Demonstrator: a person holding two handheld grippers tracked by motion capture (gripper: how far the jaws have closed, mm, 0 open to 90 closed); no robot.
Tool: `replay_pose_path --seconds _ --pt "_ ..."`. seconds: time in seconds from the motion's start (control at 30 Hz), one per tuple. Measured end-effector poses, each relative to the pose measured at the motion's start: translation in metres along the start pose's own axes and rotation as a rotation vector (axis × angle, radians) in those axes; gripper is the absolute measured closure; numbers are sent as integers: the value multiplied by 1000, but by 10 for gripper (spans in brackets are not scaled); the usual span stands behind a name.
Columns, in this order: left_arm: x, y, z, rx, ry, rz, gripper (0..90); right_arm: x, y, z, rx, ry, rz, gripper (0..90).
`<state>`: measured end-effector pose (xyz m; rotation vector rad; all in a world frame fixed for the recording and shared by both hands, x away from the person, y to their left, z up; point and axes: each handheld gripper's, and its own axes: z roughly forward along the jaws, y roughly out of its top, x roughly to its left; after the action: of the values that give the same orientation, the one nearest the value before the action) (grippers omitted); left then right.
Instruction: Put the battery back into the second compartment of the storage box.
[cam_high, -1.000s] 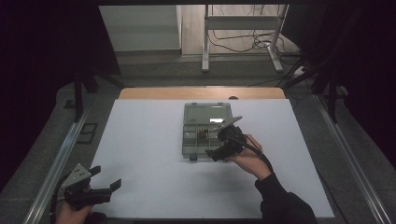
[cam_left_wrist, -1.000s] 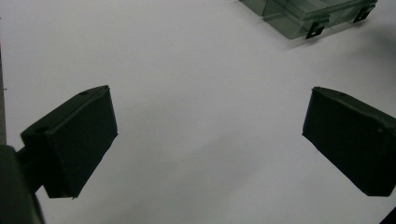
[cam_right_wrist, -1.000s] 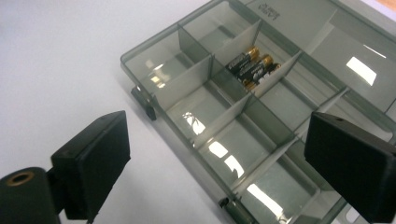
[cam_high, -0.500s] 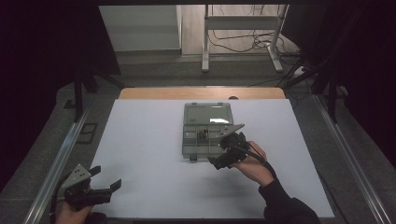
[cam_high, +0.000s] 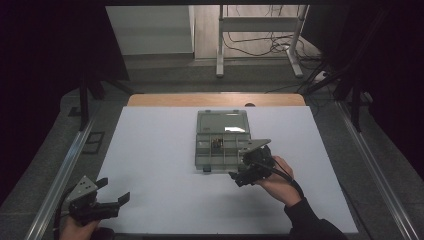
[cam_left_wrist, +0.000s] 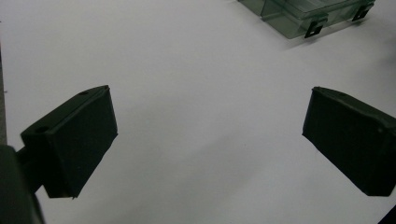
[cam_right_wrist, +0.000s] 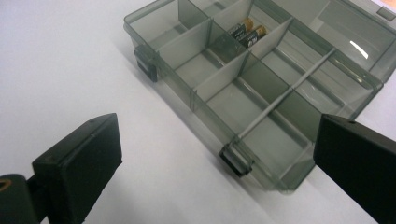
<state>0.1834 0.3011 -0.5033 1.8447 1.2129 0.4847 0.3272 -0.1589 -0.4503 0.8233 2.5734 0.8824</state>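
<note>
The compartment box (cam_high: 221, 141) lies open mid-table in the high view, with the right gripper (cam_high: 248, 172) at its near right corner and the left gripper (cam_high: 113, 192) well apart. In the left gripper view its jaws stand wide over bare table (cam_left_wrist: 196, 93). The right gripper view shows empty jaws, just opened wider, with batteries (cam_right_wrist: 246, 31) in a far compartment

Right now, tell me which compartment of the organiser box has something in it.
The middle compartment of the organiser box, holding two batteries; the other compartments look empty.
</note>
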Motion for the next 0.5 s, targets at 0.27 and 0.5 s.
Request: replay_pose_path --seconds 0.27,0.5 --pt "0 0 0 1 1 1 34 0 -13 -10 -10 -18 17 14" --pt "0 0 0 0 1 2 34 -1 -24 -18 -22 -27 27 11"
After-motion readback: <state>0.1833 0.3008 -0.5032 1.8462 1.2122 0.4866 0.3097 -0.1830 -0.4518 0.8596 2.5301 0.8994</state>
